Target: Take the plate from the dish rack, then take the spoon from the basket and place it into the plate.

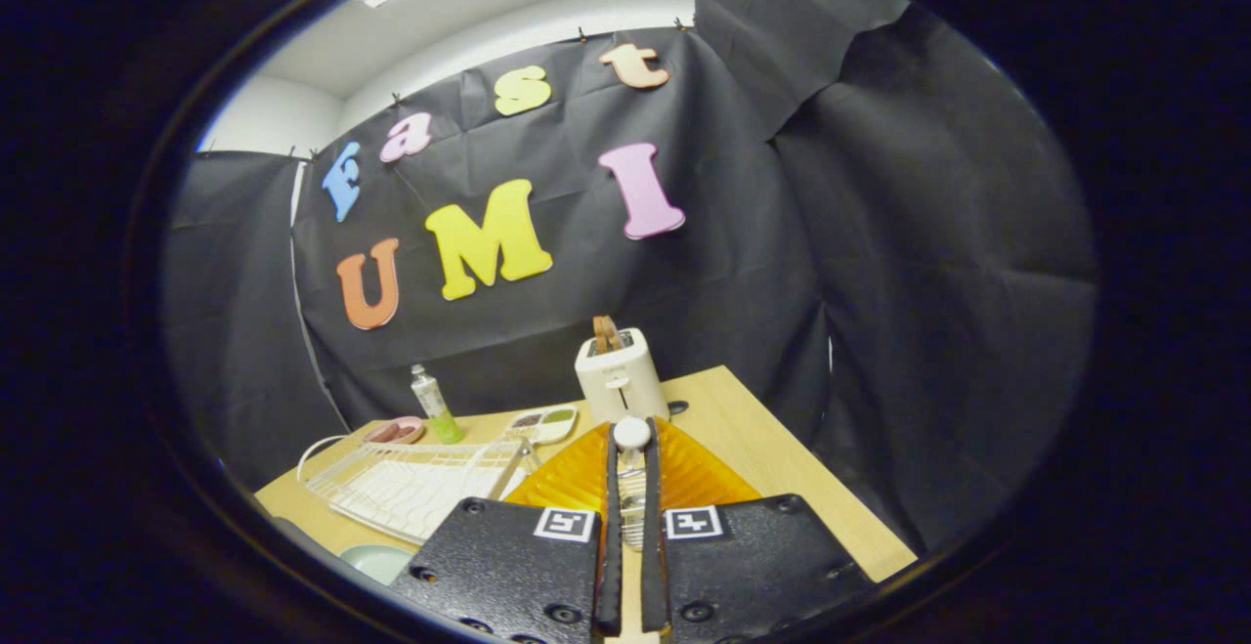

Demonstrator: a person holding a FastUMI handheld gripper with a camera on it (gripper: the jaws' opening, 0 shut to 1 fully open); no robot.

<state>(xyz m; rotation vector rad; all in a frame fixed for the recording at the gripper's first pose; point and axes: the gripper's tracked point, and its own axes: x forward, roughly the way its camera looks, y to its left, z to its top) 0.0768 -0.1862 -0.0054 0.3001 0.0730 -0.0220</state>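
Observation:
My gripper [632, 441] is shut on the spoon [632, 431]. The spoon's white rounded end pokes out at the fingertips, and a ribbed stretch of it shows lower down between the two black fingers. Under and just ahead of the fingers lies the orange ribbed plate [696, 476] on the wooden table, spreading to both sides of them. The spoon hangs over the plate's middle; whether it touches the plate I cannot tell. The white wire dish rack [420, 488] stands left of the plate with nothing in it.
Beyond the plate stands a white toaster [621, 380] with toast in it. Left of that are a divided white dish [543, 422], a green-bottomed bottle [436, 406] and a pink dish [395, 430]. A pale green bowl [377, 560] sits near the rack's front. The table's edge [831, 488] runs along the right.

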